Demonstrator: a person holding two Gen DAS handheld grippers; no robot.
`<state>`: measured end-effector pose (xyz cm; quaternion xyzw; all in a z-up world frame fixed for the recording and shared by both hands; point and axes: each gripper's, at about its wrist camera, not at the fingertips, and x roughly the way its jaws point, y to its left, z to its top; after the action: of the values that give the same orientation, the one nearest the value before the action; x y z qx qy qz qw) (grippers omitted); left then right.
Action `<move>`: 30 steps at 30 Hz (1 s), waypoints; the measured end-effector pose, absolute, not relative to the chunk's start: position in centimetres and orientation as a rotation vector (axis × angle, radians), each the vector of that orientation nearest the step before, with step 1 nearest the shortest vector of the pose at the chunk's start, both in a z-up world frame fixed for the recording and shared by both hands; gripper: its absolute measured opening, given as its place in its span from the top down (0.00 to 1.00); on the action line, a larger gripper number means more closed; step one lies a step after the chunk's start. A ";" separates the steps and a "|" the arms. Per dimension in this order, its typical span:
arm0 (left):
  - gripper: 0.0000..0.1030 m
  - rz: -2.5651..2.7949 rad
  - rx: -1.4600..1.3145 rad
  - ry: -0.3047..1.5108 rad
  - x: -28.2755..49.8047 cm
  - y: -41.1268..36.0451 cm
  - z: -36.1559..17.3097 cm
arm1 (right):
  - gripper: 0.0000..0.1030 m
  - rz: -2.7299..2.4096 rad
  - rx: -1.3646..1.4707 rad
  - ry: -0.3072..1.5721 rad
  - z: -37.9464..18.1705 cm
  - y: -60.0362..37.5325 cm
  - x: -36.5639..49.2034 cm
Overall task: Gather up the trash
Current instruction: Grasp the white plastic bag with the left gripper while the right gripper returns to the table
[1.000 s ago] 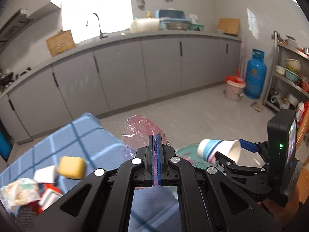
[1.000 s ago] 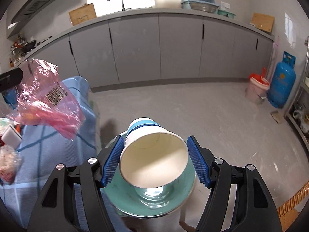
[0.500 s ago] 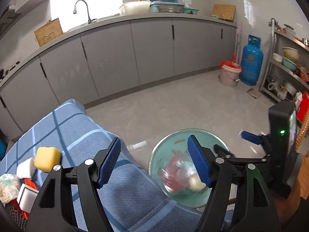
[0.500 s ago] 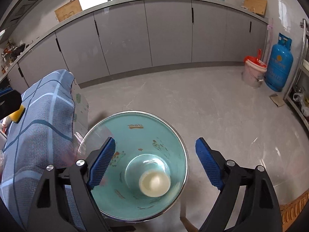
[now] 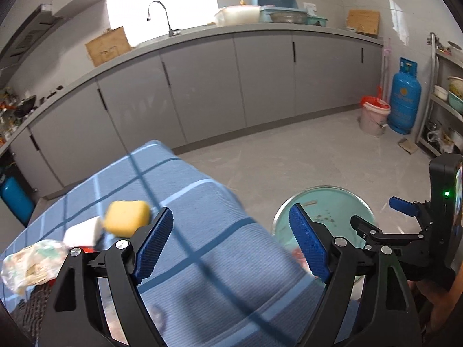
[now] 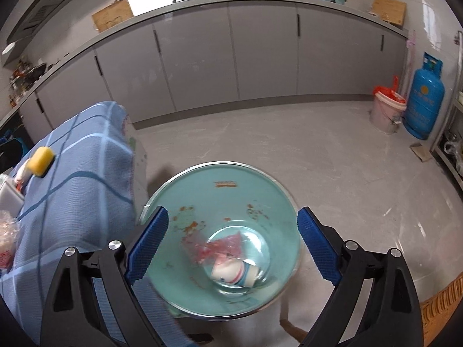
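Both claws spread wide and empty: left gripper (image 5: pixel 231 243) over the edge of the blue checked cloth (image 5: pixel 202 231), right gripper (image 6: pixel 231 245) directly above the teal bin (image 6: pixel 260 190). Inside the bin, at its bottom, a paper cup (image 6: pixel 234 274) on its side, touching a crumpled pink plastic bag (image 6: pixel 217 248). Beside the bin, on the cloth, a yellow sponge (image 5: pixel 127 218), a white block (image 5: pixel 82 232) touching it, and a crumpled wrapper (image 5: pixel 26 266) farther from the bin.

Teal bin (image 6: pixel 260 190); blue checked cloth (image 6: pixel 86 179); yellow sponge (image 5: pixel 127 218); pink bag (image 6: pixel 222 247); blue-striped white cup (image 6: pixel 234 273).
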<state>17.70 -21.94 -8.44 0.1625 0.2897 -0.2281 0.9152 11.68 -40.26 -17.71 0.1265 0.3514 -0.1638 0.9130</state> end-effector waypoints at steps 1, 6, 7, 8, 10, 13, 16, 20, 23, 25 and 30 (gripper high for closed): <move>0.21 -0.455 0.337 0.592 17.6 -21.4 -8.2 | 0.13 -0.322 0.255 0.721 -17.4 -39.5 11.9; 0.17 -0.371 0.340 0.560 16.9 -17.9 -7.0 | 0.11 -0.259 0.229 0.704 -15.9 -36.5 12.7; 0.16 -0.356 0.338 0.557 16.8 -17.1 -6.7 | 0.10 -0.249 0.223 0.702 -15.7 -35.8 12.9; 0.16 -0.334 0.331 0.552 16.8 -16.0 -6.4 | 0.10 -0.235 0.214 0.700 -15.5 -35.0 13.1; 0.16 -0.298 0.327 0.545 16.8 -14.4 -5.9 | 0.10 -0.213 0.200 0.698 -15.0 -33.8 13.5; 0.16 -0.220 0.315 0.542 17.0 -10.9 -5.4 | 0.09 -0.181 0.177 0.693 -14.3 -31.9 14.2; 0.16 -0.145 0.299 0.549 17.1 -7.3 -4.9 | 0.09 -0.156 0.156 0.682 -13.6 -30.1 14.6; 0.16 -0.034 0.261 0.556 17.2 -1.9 -4.3 | 0.09 -0.122 0.124 0.677 -12.9 -27.8 15.3; 0.16 0.054 0.225 0.563 17.9 1.8 -3.9 | 0.09 -0.096 0.096 0.672 -12.5 -25.9 16.0; 0.16 0.101 0.199 0.577 18.7 4.1 -3.9 | 0.09 -0.084 0.074 0.670 -12.2 -24.7 16.5; 0.10 0.081 0.126 0.605 20.9 7.0 -3.6 | 0.08 -0.061 0.028 0.654 -11.3 -22.9 17.7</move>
<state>20.86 7.02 -3.56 0.0618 0.2976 0.0397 0.9519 17.69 -22.85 -11.30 0.0137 0.3211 -0.0300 0.9465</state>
